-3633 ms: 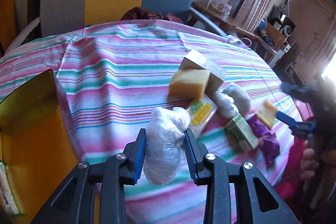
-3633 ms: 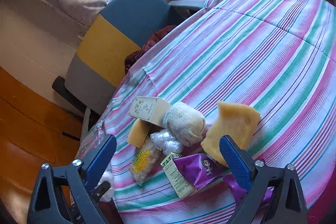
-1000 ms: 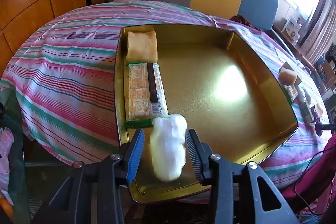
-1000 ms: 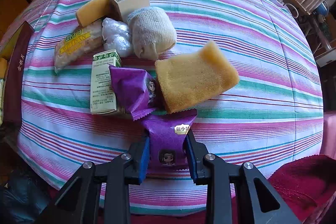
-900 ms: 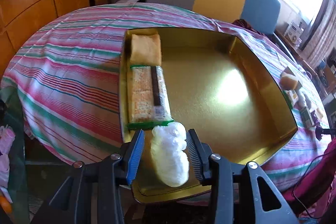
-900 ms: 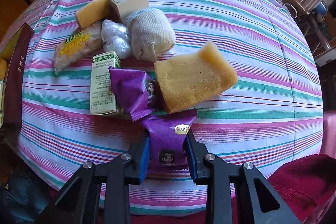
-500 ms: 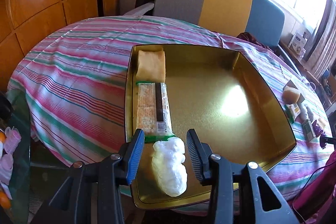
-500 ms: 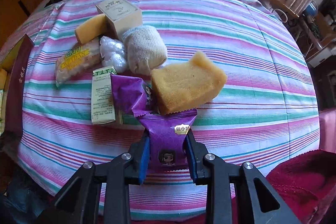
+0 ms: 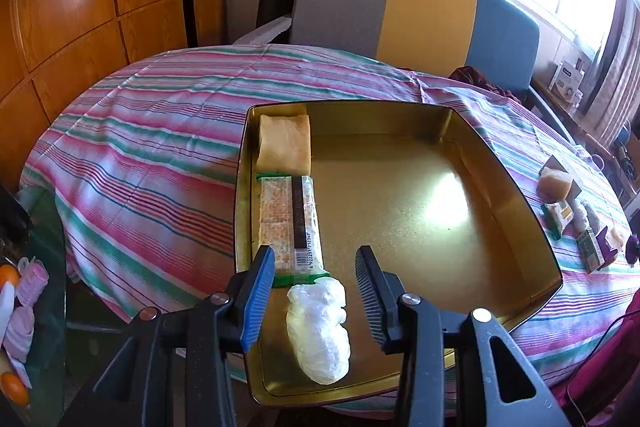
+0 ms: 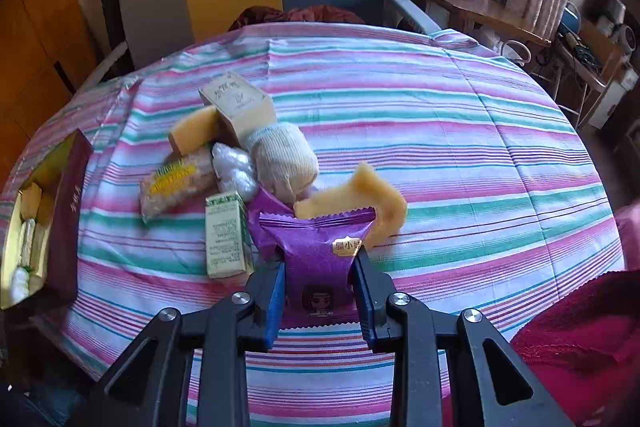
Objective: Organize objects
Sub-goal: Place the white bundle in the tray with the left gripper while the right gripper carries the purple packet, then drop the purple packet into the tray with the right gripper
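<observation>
Since a moment ago, the white plastic bundle (image 9: 318, 331) has dropped out of the left gripper (image 9: 316, 295) and now lies in the gold tray (image 9: 532, 227). From the left wrist, the claw is apart, with one pad on each side of the bundle and not touching it. The bundle sits at the near end of the tray, by the left wall. It lies in a row just below the cracker pack (image 9: 289, 225) and the yellow cake piece (image 9: 285, 149). Most of the tray floor is bare. To do this step well, lift the claw straight up so it does not bump the bundle out of line.

From the right wrist, the right gripper (image 10: 320, 293) has come up off the striped cloth (image 10: 440, 115) with a purple snack packet (image 10: 318, 263). The claw is clamped on the packet from both sides. A yellow sponge (image 10: 372, 201) leans just behind the packet and looks close to touching it. Other things wait in a heap: a green carton (image 10: 225, 241), a second purple packet (image 10: 266, 205), a knitted bundle (image 10: 286, 157), a clear wrap (image 10: 232, 163), a yellow bar pack (image 10: 176, 183), a cake wedge (image 10: 192, 135) and a tan box (image 10: 238, 111). The tray is far off at the left edge. Keep the squeeze steady and carry the packet high over the heap, then set it down next to the row.
</observation>
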`<state>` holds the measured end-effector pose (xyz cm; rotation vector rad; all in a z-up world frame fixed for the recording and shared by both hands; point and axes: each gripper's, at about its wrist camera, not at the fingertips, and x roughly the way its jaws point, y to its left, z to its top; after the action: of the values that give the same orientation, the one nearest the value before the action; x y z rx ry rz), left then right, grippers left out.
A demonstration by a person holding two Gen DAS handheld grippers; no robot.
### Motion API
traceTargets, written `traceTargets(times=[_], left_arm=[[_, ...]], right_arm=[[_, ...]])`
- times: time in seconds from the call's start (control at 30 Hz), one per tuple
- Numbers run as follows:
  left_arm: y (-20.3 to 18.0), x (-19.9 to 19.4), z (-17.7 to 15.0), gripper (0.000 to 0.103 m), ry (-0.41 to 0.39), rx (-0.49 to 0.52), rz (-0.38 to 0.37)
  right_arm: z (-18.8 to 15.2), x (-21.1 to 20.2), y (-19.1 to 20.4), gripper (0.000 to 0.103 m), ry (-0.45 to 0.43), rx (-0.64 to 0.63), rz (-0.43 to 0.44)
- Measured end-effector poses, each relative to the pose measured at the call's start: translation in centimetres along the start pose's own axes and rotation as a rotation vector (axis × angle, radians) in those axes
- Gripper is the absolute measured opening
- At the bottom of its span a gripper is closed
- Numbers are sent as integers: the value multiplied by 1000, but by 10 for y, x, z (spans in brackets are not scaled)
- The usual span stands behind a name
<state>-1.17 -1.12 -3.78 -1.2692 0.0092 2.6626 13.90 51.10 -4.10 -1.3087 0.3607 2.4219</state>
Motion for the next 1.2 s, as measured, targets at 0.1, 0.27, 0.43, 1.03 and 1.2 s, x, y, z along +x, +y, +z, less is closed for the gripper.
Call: traceTargets(times=[0.1,0.27,0.43,1.03,1.2], left_arm=[[0,0,-1,42,2,2,-4],[5,2,-2,42,4,-12,-4],[14,3,-2,42,3,-36,1],[85,-1,3,42,-32,-224,76],[78,3,2,42,-22,-203,61]], right_arm=[[8,-11,18,31,-42,-14,51],[21,-24,88,31,-72,-134,183],[29,-22,174,31,-60,-272,330],[-55,48,453,34,234,-712,617],[-73,51,462,47,271,-729,677]])
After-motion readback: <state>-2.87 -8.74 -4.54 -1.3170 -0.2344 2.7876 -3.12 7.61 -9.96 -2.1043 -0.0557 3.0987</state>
